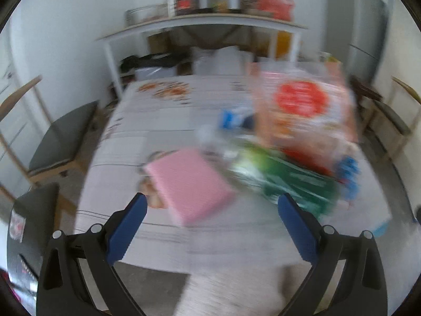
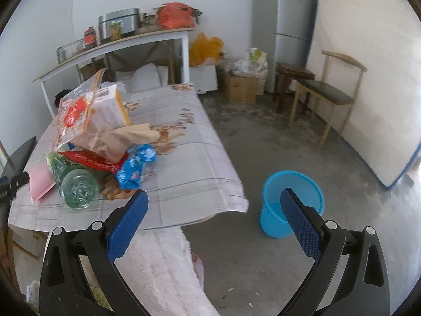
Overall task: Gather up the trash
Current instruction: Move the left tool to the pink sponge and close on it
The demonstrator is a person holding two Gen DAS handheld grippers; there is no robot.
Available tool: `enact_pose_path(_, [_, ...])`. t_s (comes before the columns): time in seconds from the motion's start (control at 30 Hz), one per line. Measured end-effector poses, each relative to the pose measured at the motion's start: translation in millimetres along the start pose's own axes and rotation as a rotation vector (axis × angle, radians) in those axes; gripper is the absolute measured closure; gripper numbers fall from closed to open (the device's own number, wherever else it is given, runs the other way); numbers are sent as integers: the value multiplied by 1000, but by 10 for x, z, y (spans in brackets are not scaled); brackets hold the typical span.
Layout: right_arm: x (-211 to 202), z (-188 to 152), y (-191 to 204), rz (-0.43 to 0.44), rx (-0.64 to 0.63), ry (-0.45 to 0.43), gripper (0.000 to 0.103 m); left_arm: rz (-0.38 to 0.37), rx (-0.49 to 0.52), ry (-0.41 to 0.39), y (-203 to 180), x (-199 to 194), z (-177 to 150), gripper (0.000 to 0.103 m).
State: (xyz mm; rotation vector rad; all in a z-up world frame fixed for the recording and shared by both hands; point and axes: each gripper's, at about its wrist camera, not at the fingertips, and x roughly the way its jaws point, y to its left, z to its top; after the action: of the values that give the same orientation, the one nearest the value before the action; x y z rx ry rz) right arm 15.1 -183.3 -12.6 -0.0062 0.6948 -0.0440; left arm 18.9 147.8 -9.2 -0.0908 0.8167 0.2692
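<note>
Jaws spread wide and empty, the left gripper [image 1: 211,205] and right gripper [image 2: 213,202] hover at the near edge of the cloth-covered worktop [image 2: 184,158], where a green plastic bottle [image 2: 75,184], pink paper pad [image 1: 190,184] and crumpled blue wrapper [image 2: 135,168] lie heaped, a round blue plastic bin [image 2: 292,208] standing on the floor beside.

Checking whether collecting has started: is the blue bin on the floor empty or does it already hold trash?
Empty, as far as visible: the blue bin stands upright on the floor, and only bare blue wall and bottom show inside. The right gripper's fingers hide part of it.
</note>
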Motion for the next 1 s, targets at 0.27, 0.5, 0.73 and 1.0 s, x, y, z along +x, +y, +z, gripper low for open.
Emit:
enact_pose_path(0.27, [238, -10, -34, -2, 21, 53, 7, 34, -65, 133, 283, 754, 212, 6])
enact_pose_path(0.5, [491, -25, -126, -30, 50, 114, 7, -16, -144, 160, 466, 1027, 242, 6])
enact_pose_path(0.73, [601, -11, -65, -22, 43, 138, 7, -104, -130, 158, 692, 1071, 199, 4])
enact_pose_path(1.0, [551, 53, 35, -24, 41, 119, 7, -173, -235, 204, 968, 1105, 290, 5])
